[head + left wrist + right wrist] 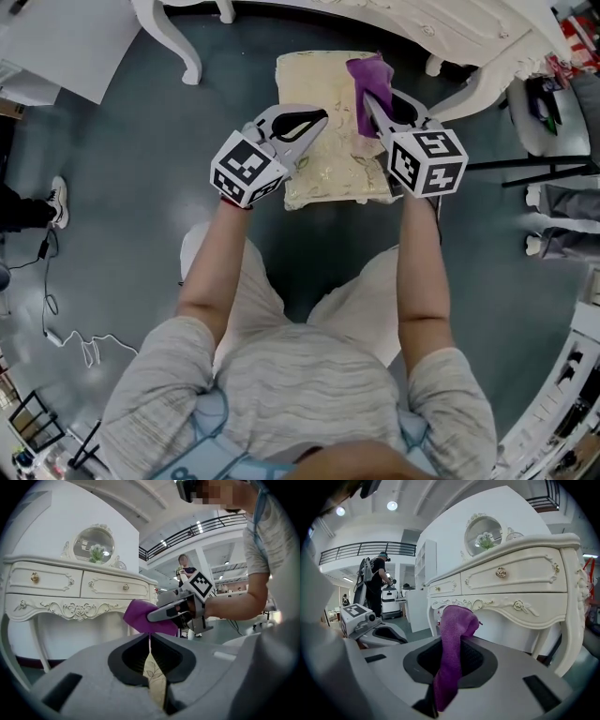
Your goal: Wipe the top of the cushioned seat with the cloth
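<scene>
Cream patterned cushioned seat (314, 80) lies under both tools: my right gripper (368, 97) clamps the purple knit cloth (367, 70) over its far corner for wiping, while my left gripper (317, 122) hovers closed and empty.

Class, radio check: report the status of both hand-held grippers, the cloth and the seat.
Left hand-held gripper shut, tips at the seat, left side. Right hand-held gripper shut on purple cloth, over far right corner. White dressing table just beyond.

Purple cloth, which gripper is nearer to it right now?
Right. The right gripper is shut on the cloth; the left gripper sits beside it over the seat, apart.
</scene>
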The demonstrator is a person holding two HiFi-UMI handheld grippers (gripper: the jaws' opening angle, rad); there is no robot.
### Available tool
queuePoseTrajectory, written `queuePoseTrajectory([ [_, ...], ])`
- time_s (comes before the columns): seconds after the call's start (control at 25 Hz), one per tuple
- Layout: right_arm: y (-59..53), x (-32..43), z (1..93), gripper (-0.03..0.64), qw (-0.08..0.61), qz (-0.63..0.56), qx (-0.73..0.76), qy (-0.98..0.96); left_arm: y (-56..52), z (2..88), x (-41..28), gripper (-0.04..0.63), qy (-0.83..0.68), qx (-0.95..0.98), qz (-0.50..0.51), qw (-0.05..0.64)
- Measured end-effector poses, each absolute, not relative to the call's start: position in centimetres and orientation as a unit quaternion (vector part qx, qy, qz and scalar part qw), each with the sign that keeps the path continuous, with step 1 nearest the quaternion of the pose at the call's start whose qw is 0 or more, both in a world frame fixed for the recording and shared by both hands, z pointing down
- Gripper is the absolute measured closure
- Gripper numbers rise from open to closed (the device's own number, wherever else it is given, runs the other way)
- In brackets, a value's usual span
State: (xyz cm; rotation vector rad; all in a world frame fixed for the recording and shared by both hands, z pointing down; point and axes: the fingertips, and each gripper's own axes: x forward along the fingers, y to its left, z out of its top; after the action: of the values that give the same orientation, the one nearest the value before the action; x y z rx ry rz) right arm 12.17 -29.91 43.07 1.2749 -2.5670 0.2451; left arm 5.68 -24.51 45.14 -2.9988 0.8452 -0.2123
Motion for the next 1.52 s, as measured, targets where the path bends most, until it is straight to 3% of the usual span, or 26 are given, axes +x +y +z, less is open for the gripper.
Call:
queuePoseTrajectory([
  [0.64,-38.2,15.5,48.9,0.558,0.293,0.111,0.534,-0.785,-24.6,46.8,4.2,0.581,0.278,-0.960,-0.011,-0.010],
  [1.52,-39.5,12.5,52.1,0.558,0.342,0.114,0.554,-0.751,-24.9,48.4,1.0,0.581,0.305,-0.952,-0.007,-0.025],
])
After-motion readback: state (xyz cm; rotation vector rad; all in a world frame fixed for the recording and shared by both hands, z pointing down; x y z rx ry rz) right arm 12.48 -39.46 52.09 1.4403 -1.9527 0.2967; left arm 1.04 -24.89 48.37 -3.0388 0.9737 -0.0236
